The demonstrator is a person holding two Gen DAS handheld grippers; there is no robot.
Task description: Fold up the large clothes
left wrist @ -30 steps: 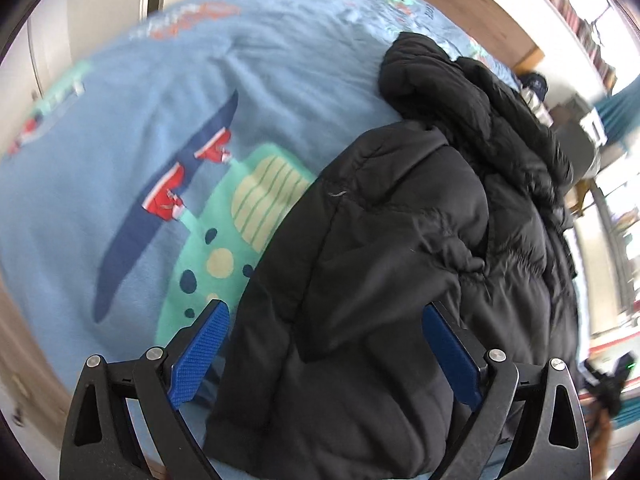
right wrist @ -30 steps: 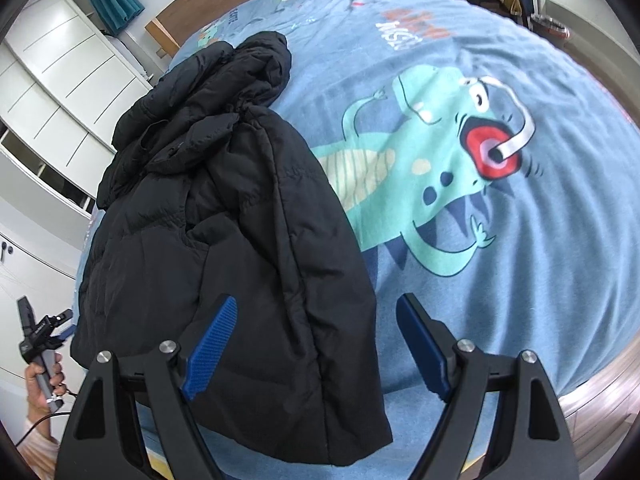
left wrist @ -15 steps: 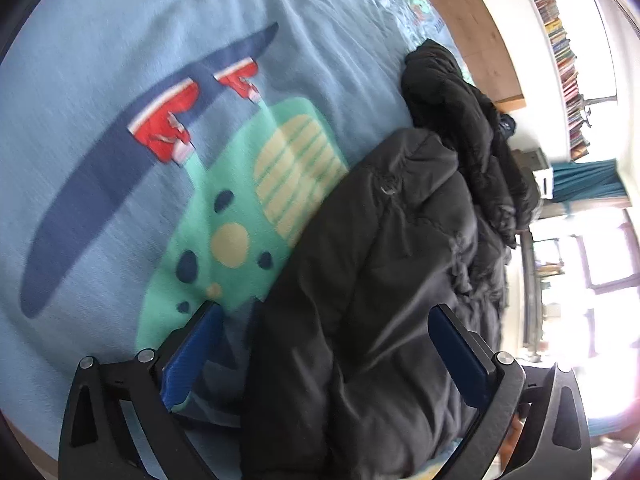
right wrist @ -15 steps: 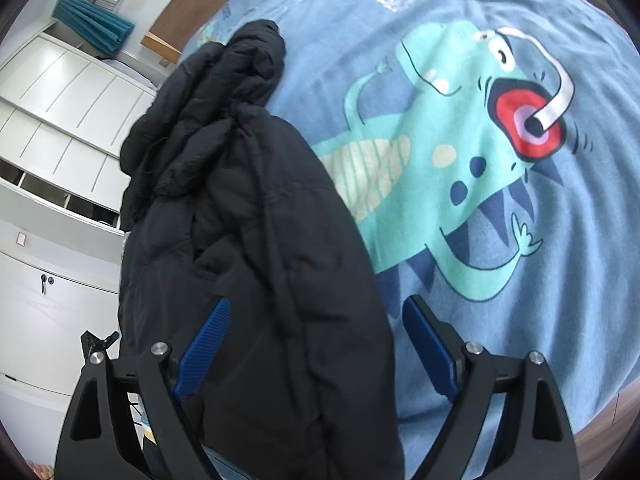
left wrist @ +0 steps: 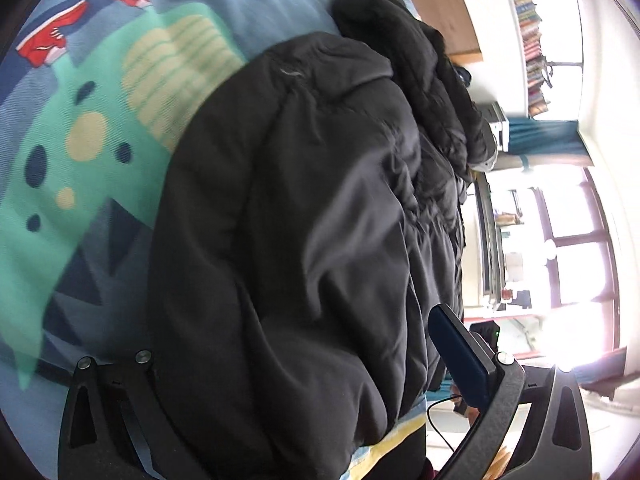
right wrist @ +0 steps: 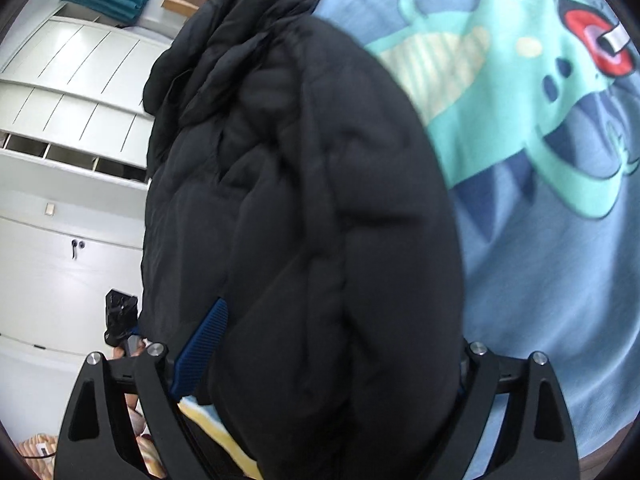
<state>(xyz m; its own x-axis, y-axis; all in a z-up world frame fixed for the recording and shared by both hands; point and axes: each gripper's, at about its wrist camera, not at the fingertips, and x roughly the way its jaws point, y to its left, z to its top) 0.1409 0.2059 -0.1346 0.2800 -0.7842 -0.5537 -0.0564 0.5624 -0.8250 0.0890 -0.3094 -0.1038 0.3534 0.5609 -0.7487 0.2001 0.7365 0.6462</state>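
Note:
A black puffer jacket (left wrist: 304,200) lies folded lengthwise on a blue bedspread (left wrist: 80,184) with a green dinosaur print, its hood at the far end. My left gripper (left wrist: 300,380) straddles the jacket's near hem, jaws wide. Its right pad (left wrist: 460,356) stands clear of the fabric and its left finger is hidden under the jacket's edge. In the right wrist view the jacket (right wrist: 304,220) bulges between the jaws of my right gripper (right wrist: 328,368), which is open. Its left pad (right wrist: 200,348) shows beside the cloth. The right pad is covered by the hem.
The bed's near edge with a yellow stripe (left wrist: 400,432) runs under the hem. White cupboards (right wrist: 60,160) stand left of the bed. A wooden headboard (left wrist: 440,8), bookshelves (left wrist: 528,40) and a bright window (left wrist: 572,260) lie beyond. Bare bedspread (right wrist: 540,260) spreads right of the jacket.
Both grippers have tipped downward and closed in on the jacket's near hem. The jacket now fills the space between each pair of fingers and hides one pad of each.

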